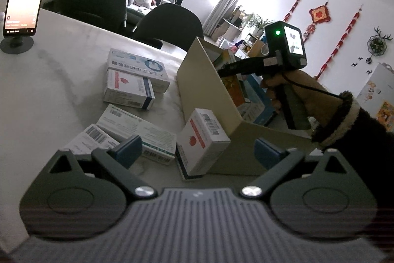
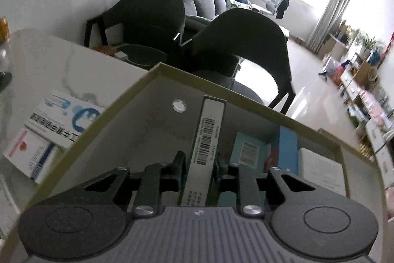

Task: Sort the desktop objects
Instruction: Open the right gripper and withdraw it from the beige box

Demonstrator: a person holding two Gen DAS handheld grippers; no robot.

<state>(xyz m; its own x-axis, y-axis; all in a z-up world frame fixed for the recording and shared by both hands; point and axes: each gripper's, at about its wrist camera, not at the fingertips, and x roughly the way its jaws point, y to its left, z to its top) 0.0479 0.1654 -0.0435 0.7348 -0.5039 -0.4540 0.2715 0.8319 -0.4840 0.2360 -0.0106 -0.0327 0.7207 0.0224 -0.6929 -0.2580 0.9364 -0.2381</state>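
Open cardboard box (image 2: 118, 112): olive-tan rim, pale grey-white interior. Narrow carton (image 2: 209, 130): green edges, white face, black barcode. Upright white carton (image 1: 202, 139): red panel, black barcode. Marble-pattern tabletop (image 1: 61, 70): white with grey veins. Padded chairs (image 1: 170, 24): dark green.

The scene is viewed from two fisheye cameras, each mounted behind the fingers of a hand-held gripper and aimed forward and downward. From the left wrist, the counter (image 1: 73, 61) is seen low and close, with the cardboard box (image 1: 197, 80) to the right. From the right wrist, the same cardboard box (image 2: 138, 115) is looked into from just above. Shared by both views are the box, the blue-and-white carton (image 1: 138, 67) (image 2: 66, 120) and the dark chairs (image 1: 170, 24) (image 2: 246, 41).
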